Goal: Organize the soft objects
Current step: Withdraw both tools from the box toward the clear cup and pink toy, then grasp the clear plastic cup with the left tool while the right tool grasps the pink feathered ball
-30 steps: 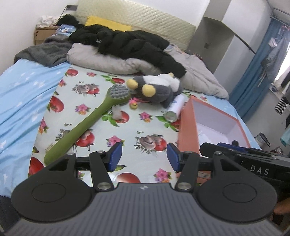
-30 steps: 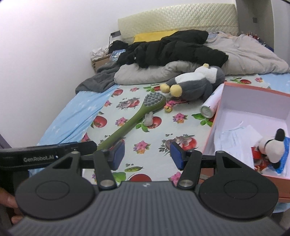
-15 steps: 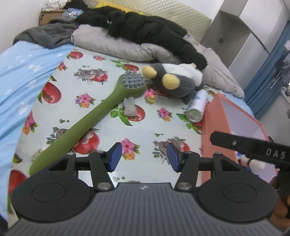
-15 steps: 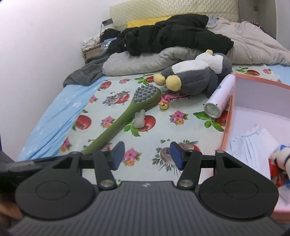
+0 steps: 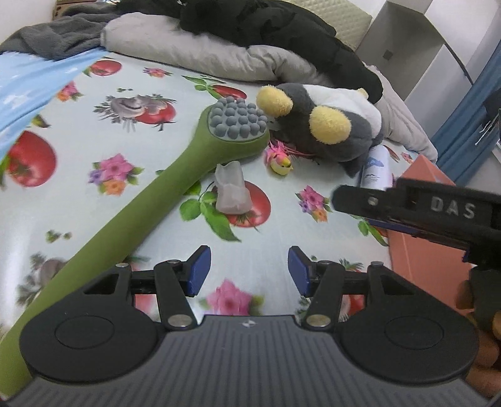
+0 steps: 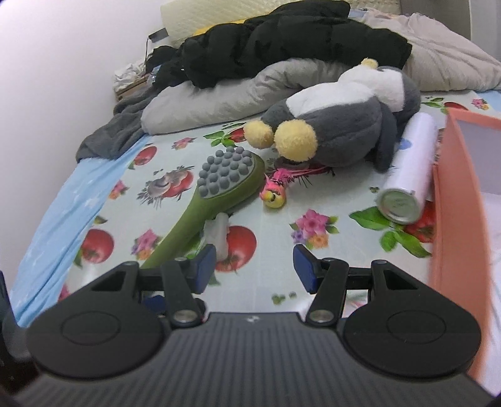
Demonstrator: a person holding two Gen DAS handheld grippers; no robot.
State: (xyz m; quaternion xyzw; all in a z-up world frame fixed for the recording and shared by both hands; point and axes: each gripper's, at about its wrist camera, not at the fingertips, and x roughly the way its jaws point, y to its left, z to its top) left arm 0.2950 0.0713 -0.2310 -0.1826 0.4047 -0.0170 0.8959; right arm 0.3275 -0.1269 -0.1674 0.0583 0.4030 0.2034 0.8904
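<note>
Hovering over the bed (image 5: 78, 175) with both left gripper (image 5: 247, 269) and right gripper (image 6: 254, 266) fingers spread apart, gripping nothing, facing the plush penguin (image 6: 344, 125) beside the green massager (image 5: 175, 175).

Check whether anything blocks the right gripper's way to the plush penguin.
Mostly open. The right gripper faces bare sheet up to the penguin; only the small pink-and-yellow toy lies just before it, with the green brush left of that line.

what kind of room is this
Most likely a bedroom: the work surface is a bed with a fruit-print sheet, a padded headboard stands against the wall, and a rumpled grey duvet and black jacket are piled near it.
</note>
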